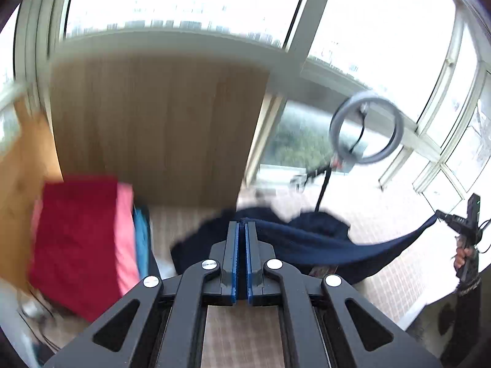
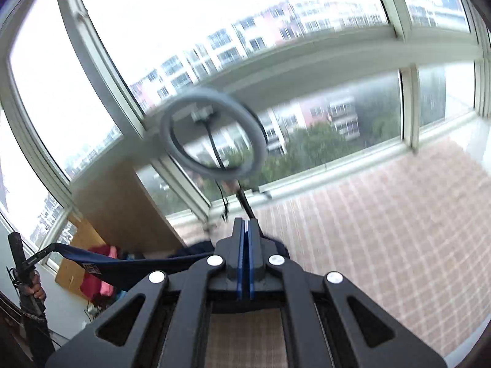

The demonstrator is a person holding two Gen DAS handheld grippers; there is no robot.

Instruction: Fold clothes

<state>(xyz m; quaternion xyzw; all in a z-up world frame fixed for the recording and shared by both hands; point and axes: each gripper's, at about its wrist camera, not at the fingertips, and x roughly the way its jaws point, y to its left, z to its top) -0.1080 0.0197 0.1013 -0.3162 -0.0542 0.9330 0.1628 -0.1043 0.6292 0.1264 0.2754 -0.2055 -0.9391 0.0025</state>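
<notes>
The navy garment (image 1: 307,239) is being stretched between the left gripper (image 1: 242,227) and right gripper (image 2: 244,224), both clenched on it; a thin pinch, seemingly at 12 o'clock, is risking slippage.

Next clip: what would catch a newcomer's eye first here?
A navy garment stretched in mid-air between the left gripper and the right gripper, both shut on it. Behind it a ring light stands before the windows; red and pink folded clothes lie left.
</notes>
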